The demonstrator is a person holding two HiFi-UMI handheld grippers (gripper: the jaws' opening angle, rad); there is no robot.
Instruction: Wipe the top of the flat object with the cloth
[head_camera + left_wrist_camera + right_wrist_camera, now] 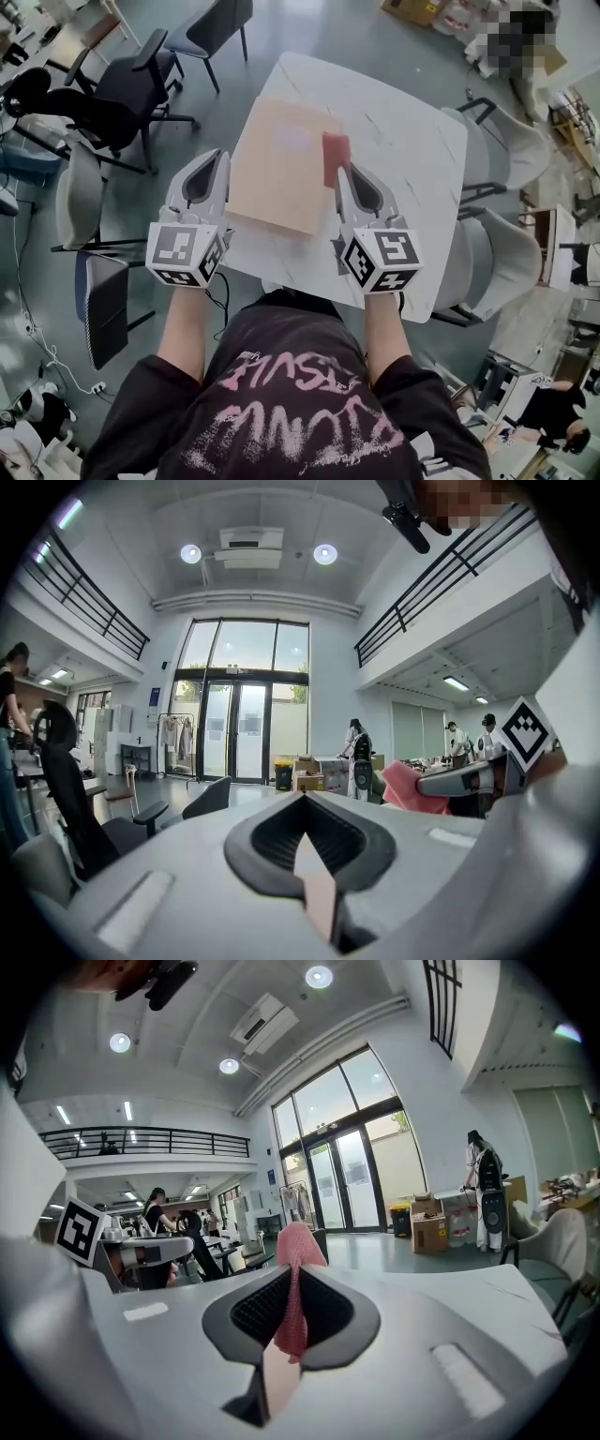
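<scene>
A flat tan board (281,164) lies on the white marble table (412,131). A pink cloth (336,150) rests on the board's right edge, and my right gripper (340,171) is shut on it. The right gripper view shows the cloth (298,1241) pinched between the jaws of the right gripper (295,1274), with a sliver of board (278,1382) below. My left gripper (222,156) sits at the board's left edge, jaws shut. In the left gripper view only a strip of board (317,883) shows through the slit of the left gripper (305,803). The cloth (403,789) appears to its right.
A black office chair (112,89) and a grey chair (80,197) stand left of the table. Two pale chairs (506,150) stand to its right. Cardboard boxes (412,9) lie on the floor beyond, and people stand far off in the room.
</scene>
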